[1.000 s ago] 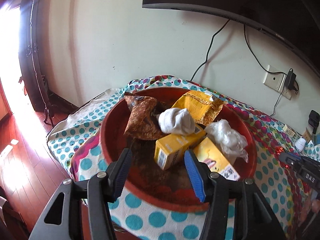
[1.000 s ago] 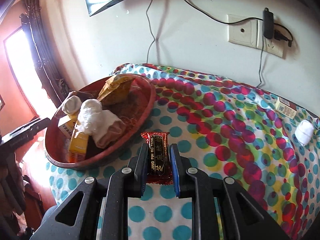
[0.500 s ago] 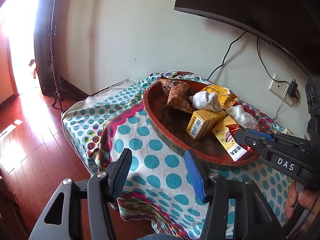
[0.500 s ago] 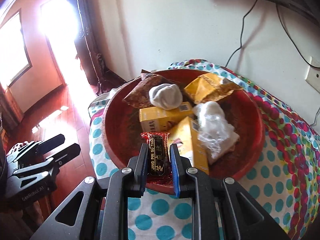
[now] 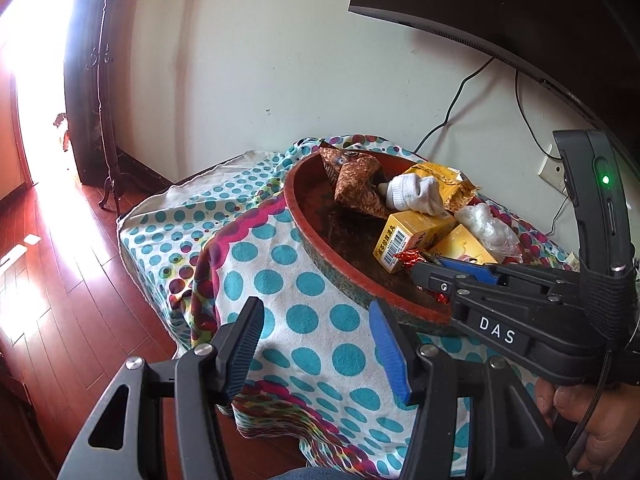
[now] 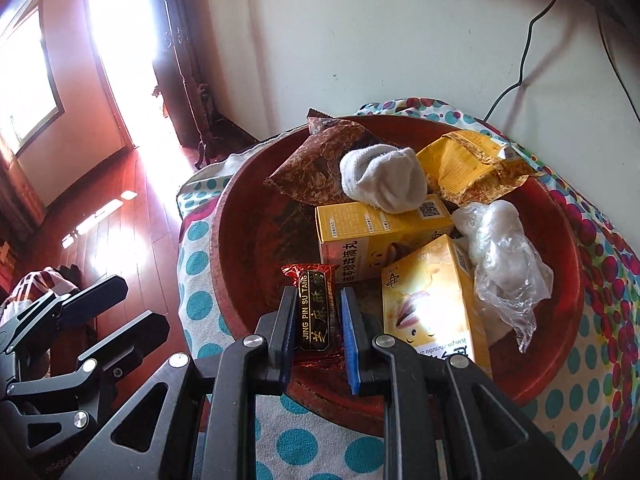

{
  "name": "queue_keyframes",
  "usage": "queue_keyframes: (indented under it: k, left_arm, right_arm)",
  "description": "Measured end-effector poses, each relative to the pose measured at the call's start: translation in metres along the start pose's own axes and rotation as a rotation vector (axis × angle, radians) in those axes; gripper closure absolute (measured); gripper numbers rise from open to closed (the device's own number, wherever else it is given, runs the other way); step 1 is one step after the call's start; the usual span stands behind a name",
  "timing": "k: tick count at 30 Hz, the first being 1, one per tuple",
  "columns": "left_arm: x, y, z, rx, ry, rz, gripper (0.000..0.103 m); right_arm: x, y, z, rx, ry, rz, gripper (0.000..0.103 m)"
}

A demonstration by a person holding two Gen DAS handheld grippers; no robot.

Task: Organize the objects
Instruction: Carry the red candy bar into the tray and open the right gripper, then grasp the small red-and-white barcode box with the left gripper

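A cloth of teal and magenta dots (image 5: 304, 292) covers the counter, draping over its near edge in the lower middle of the left wrist view. Behind it stands a pale wall (image 5: 260, 60); a dark screen (image 5: 500, 0) hangs at the upper right, with a black cable (image 5: 452, 112) running down from it. At the left of both views lies a red wooden floor (image 5: 48, 280), bleached by glare from a bright doorway (image 6: 120, 48).

On the cloth sits a wide red bowl (image 6: 240, 216), crowded: a brown patterned packet (image 6: 312, 164) at its back, a rolled white sock (image 6: 380, 180) resting on a yellow box (image 6: 360, 240), a crumpled yellow packet (image 6: 464, 164) to the right, a bunched clear plastic bag (image 6: 504, 256), and a second yellow box (image 6: 424, 312) leaning toward the near rim.

The right gripper (image 6: 318, 344) has its fingers closed narrowly on a red-and-black candy bar (image 6: 316, 308) — held over the bowl's near rim, in front of the two yellow boxes, which block the space just beyond it. In the left wrist view that gripper reaches in from the right, a hand (image 5: 588, 432) at the lower right corner.

The left gripper (image 5: 316, 344) hangs over the cloth at the lower centre, fingers moderately apart with nothing between them — clear of the bowl.
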State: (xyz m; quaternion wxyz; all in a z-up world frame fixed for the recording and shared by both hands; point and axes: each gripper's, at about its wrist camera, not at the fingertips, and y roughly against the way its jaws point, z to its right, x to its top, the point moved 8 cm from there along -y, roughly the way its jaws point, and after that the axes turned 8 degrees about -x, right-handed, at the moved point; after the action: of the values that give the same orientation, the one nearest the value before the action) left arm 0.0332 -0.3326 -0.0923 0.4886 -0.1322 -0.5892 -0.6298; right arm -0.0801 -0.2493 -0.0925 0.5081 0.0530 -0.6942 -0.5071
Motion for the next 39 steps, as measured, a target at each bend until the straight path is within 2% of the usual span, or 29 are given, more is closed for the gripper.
queue_keyframes:
  k: [8, 11, 13, 14, 16, 18, 21, 24, 28, 31, 36, 39]
  left_arm:
    - [-0.001, -0.002, -0.002, 0.001, 0.004, -0.004, 0.047]
    - [-0.001, -0.002, -0.001, 0.001, -0.001, -0.004, 0.047]
    - [0.0, -0.003, -0.002, 0.003, -0.002, -0.002, 0.047]
    - [0.0, -0.003, -0.002, 0.001, -0.002, -0.002, 0.047]
    - [0.0, -0.003, -0.001, -0.003, -0.009, 0.002, 0.047]
    - [0.0, -0.002, 0.003, -0.011, -0.022, 0.011, 0.047]
    - [-0.002, -0.001, 0.017, -0.034, -0.06, 0.013, 0.047]
    - [-0.008, -0.002, 0.042, -0.09, -0.131, 0.007, 0.047]
    - [-0.022, -0.002, 0.091, -0.168, -0.248, 0.005, 0.047]
    - [-0.039, -0.006, 0.135, -0.234, -0.335, -0.019, 0.047]
    - [-0.043, -0.023, 0.222, -0.344, -0.445, -0.046, 0.047]
    - [-0.028, -0.043, 0.276, -0.398, -0.485, -0.075, 0.047]
  right_arm:
    - [0.001, -0.009, -0.005, 0.011, -0.008, -0.016, 0.084]
    - [0.003, -0.005, -0.009, 0.028, -0.009, -0.01, 0.08]
    - [0.008, 0.01, -0.006, 0.031, -0.024, 0.04, 0.066]
    - [0.011, 0.021, -0.001, 0.023, -0.045, 0.077, 0.042]
    - [0.014, 0.044, 0.016, 0.005, -0.089, 0.155, 0.011]
    - [0.011, 0.059, 0.044, -0.046, -0.121, 0.194, 0.008]
    - [-0.01, 0.065, 0.111, -0.182, -0.217, 0.174, 0.008]
    - [-0.048, 0.068, 0.191, -0.28, -0.379, 0.13, 0.008]
    - [-0.107, 0.082, 0.296, -0.454, -0.571, 0.094, 0.007]
    - [-0.142, 0.095, 0.361, -0.505, -0.702, 0.089, 0.007]
    - [-0.185, 0.111, 0.432, -0.64, -0.797, 0.043, 0.007]
    - [-0.199, 0.116, 0.453, -0.648, -0.813, 0.035, 0.007]
